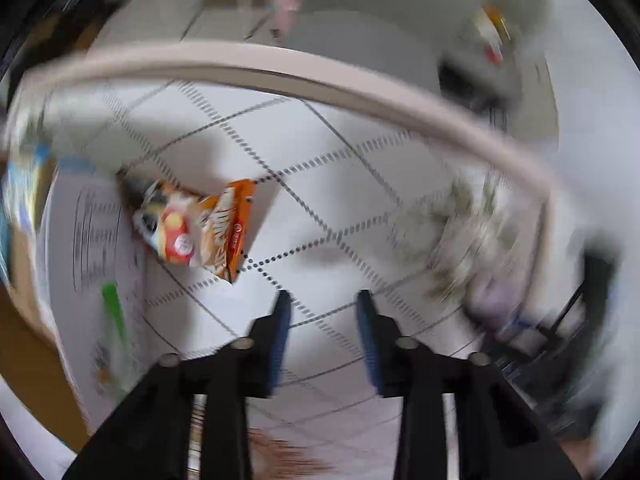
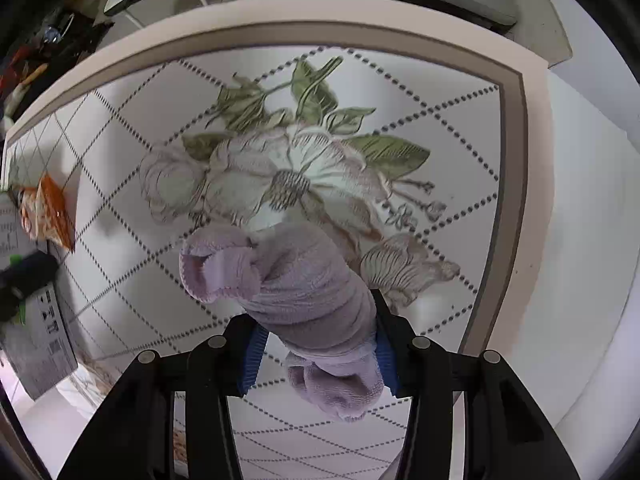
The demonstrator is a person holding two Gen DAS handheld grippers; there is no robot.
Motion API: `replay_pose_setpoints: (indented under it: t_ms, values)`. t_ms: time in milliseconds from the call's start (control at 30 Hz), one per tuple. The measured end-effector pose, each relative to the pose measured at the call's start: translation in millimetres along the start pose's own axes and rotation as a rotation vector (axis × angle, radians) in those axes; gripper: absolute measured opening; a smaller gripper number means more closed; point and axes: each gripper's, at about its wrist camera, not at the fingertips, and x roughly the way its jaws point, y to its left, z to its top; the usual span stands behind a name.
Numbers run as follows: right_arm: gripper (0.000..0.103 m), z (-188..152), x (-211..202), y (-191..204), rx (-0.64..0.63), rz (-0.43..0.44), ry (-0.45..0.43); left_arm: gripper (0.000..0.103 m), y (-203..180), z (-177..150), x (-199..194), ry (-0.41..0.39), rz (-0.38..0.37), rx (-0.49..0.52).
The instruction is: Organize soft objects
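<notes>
My right gripper (image 2: 316,316) is shut on a rolled lilac sock bundle (image 2: 296,280) and holds it above the white flower-patterned cloth (image 2: 132,168). The bundle sticks out past the fingertips toward the printed flower. My left gripper (image 1: 324,300) is open and empty above the same cloth (image 1: 320,148); its view is blurred. An orange snack packet (image 1: 200,224) lies ahead and to the left of it, on the edge of a white box (image 1: 96,216). The packet also shows at the far left of the right wrist view (image 2: 48,212). A blurred lilac shape (image 1: 492,300) shows at the right.
A white printed box (image 2: 40,344) with a green-and-black item (image 2: 24,276) on it stands at the cloth's left. The cloth's beige border (image 2: 516,160) runs along the far and right sides. Dark clutter (image 2: 48,40) lies beyond the far left edge.
</notes>
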Motion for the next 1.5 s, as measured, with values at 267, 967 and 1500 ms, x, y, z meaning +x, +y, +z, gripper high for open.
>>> replay_pose_setpoints:
  t_ms: [267,967,1500]
  values:
    - [0.050,-3.3,-4.4,9.3,-0.022,-0.026,0.003,0.058,70.3,16.7,18.0,0.070,-0.154,-0.486]
    - [0.050,-43.9,-20.2,66.2,-0.054,-0.070,0.014,0.011,68.6,-2.2,33.5,0.040,-0.103,-0.420]
    - [0.050,-100.6,-31.4,45.6,0.038,0.006,-0.015,0.021,49.3,-26.6,9.9,0.019,-0.167,-0.314]
